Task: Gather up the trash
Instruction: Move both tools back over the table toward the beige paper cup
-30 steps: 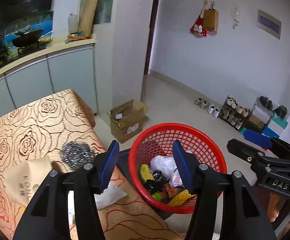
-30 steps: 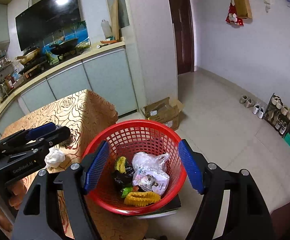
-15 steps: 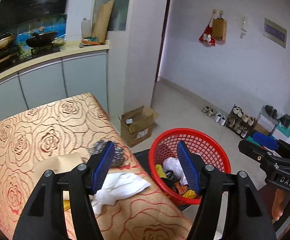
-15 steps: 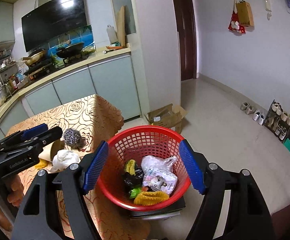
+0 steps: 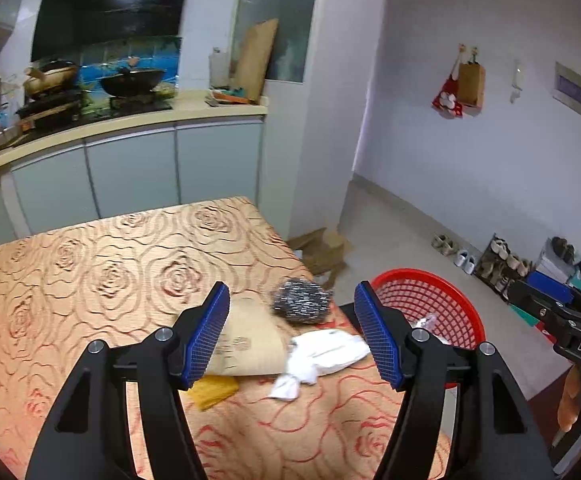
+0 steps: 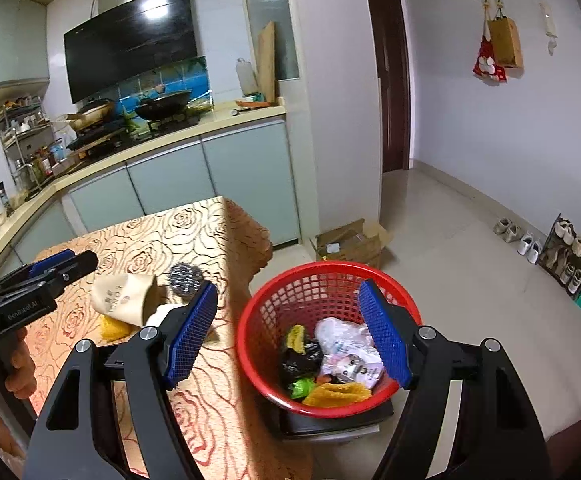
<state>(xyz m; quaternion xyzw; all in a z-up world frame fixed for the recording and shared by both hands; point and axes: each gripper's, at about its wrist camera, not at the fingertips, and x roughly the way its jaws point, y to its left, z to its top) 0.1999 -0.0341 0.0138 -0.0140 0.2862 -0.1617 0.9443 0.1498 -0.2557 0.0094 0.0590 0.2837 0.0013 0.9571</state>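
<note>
My left gripper (image 5: pixel 291 293) is open above the rose-patterned table (image 5: pixel 90 260), and nothing is between its pads. Just ahead of it lie a steel-wool ball (image 5: pixel 301 306), a brown paper cup (image 5: pixel 246 344) on its side, a crumpled white tissue (image 5: pixel 322 354) and a yellow scrap (image 5: pixel 212 390). The red basket (image 5: pixel 442 300) stands off the table's right edge. My right gripper (image 6: pixel 287 288) hangs open and empty over the red basket (image 6: pixel 274 308), which holds a black bag (image 6: pixel 300 360), white wrappers (image 6: pixel 346 352) and a yellow piece (image 6: pixel 338 394). Each gripper shows at the edge of the other's view.
The basket rests on a dark stool (image 6: pixel 330 424) beside the table. A cardboard box (image 6: pixel 350 240) sits on the floor behind it. Shoes and a shoe rack (image 6: pixel 570 252) line the right wall. The kitchen counter (image 6: pixel 162 140) runs behind the table.
The left gripper swung left from the basket toward the table trash, which now lies ahead between its jaws, and its jaws widened slightly. The right gripper drew back and rose a little.
</note>
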